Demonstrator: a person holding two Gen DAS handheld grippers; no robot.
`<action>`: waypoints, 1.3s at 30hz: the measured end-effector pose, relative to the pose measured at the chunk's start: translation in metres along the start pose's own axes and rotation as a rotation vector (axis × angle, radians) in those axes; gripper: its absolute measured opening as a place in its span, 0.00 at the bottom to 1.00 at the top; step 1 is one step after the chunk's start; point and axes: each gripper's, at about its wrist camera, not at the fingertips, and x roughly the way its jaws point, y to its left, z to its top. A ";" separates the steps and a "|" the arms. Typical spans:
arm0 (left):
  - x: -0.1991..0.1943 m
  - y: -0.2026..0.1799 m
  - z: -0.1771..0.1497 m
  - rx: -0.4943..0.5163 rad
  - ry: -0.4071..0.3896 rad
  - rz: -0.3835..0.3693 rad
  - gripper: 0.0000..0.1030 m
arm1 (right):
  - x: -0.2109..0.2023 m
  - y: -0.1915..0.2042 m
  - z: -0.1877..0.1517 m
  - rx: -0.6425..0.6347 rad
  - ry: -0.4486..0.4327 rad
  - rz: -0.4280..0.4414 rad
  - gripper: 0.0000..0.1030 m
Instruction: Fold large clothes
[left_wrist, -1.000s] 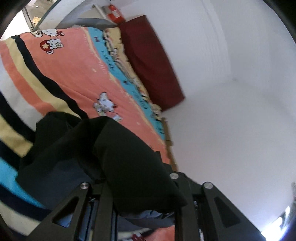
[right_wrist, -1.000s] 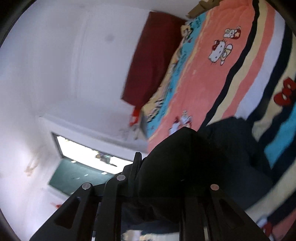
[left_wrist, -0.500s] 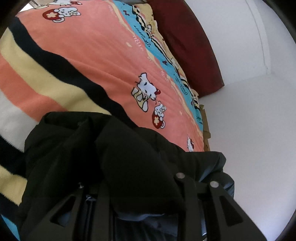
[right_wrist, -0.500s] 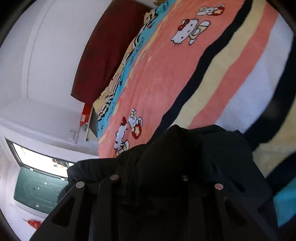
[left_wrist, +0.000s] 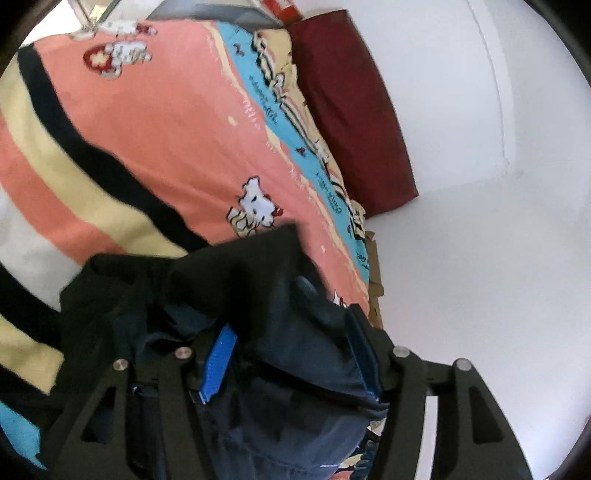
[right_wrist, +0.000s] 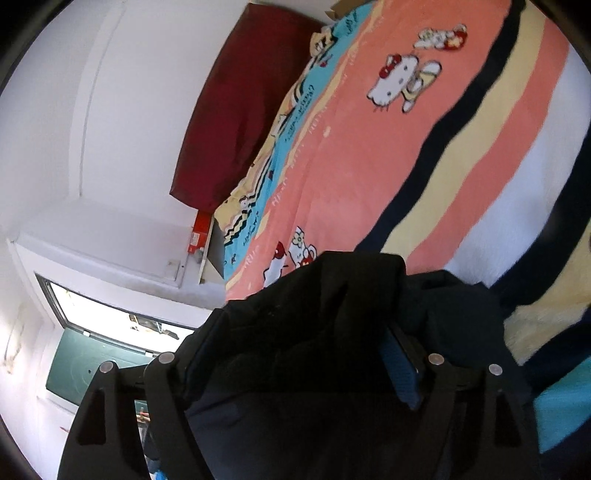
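Our left gripper (left_wrist: 291, 354) is opening, its blue pads (left_wrist: 218, 365) wide apart, with a fold of the black jacket (left_wrist: 229, 295) bunched between them but not pinched. Our right gripper (right_wrist: 295, 365) is opening too, wide, dark cloth heaped between its fingers (right_wrist: 402, 369) (whether it touches the pads we cannot tell). The jacket lies crumpled on the striped cartoon-cat blanket (left_wrist: 155, 140) and blocks most of the near view. Beyond, a dark red pillow (left_wrist: 351, 110) leans at the white wall (left_wrist: 480, 258); the right view also shows a window (right_wrist: 110, 317).
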 end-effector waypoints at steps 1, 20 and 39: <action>-0.006 -0.006 0.000 0.019 -0.015 0.011 0.56 | -0.004 0.004 0.000 -0.012 -0.004 -0.001 0.78; 0.096 -0.097 -0.132 0.684 0.098 0.477 0.56 | 0.059 0.132 -0.127 -0.764 0.119 -0.303 0.71; 0.259 -0.053 -0.054 0.646 0.243 0.787 0.63 | 0.210 0.094 -0.055 -0.702 0.319 -0.605 0.75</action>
